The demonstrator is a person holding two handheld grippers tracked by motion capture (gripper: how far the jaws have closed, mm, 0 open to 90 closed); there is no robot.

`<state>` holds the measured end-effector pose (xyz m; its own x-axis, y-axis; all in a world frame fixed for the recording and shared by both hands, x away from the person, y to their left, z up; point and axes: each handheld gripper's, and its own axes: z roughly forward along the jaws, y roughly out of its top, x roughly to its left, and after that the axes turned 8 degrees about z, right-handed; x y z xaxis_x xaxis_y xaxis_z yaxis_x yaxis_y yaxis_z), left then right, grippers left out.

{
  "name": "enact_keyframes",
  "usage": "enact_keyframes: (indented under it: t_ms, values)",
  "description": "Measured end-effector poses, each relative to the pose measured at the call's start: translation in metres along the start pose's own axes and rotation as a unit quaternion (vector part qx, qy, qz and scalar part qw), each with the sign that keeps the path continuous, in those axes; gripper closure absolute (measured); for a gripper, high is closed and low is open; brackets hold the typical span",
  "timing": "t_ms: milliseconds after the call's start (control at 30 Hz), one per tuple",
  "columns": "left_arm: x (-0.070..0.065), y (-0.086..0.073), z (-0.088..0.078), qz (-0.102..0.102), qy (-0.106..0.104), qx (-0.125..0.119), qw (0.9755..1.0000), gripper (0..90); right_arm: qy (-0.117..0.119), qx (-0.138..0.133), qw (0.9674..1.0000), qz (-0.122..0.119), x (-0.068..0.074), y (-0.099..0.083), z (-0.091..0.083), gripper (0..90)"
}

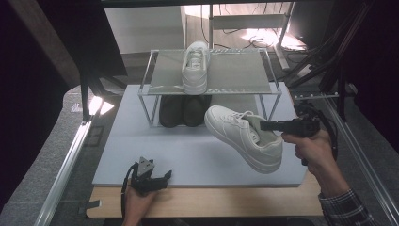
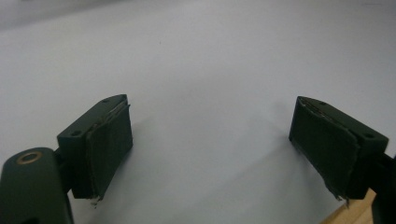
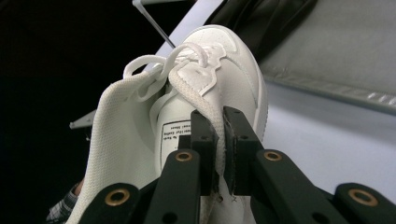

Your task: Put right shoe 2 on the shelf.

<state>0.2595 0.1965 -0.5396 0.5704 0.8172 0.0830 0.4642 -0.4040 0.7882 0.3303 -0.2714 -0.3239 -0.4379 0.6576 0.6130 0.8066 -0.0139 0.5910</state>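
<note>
fingers (image 3: 243, 140) of the right gripper (image 3: 220, 149) clench the white sneaker (image 1: 242, 136) by its collar, lifted before the shoe rack (image 1: 155, 70); left gripper (image 2: 210, 149) sits released, well apart.

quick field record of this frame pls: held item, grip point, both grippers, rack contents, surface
held item: white sneaker, lifted off the mat, toe toward the rack
grip point: collar edge beside the tongue, pinched between the jaws
right gripper: shut on the sneaker
left gripper: open, nothing between the jaws, low over the mat's near edge
rack: matching white shoe on the top shelf; dark pair underneath
surface: grey mat on a wooden table
</note>
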Motion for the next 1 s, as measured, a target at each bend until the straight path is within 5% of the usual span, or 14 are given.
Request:
enact_keyframes:
  t_ms: [567, 1000]
  values:
    - [0.000, 0.000, 0.000, 0.000, 0.000, 0.000, 1.0000, 12.9, -0.004, -0.042, 0.9991, 0.007, 0.021, 0.041, -0.027, 83.9]
    - [0.000, 0.000, 0.000, 0.000, 0.000, 0.000, 1.0000, 12.9, -0.039, -0.080, 0.9956, 0.029, 0.014, 0.072, -0.016, 83.9]
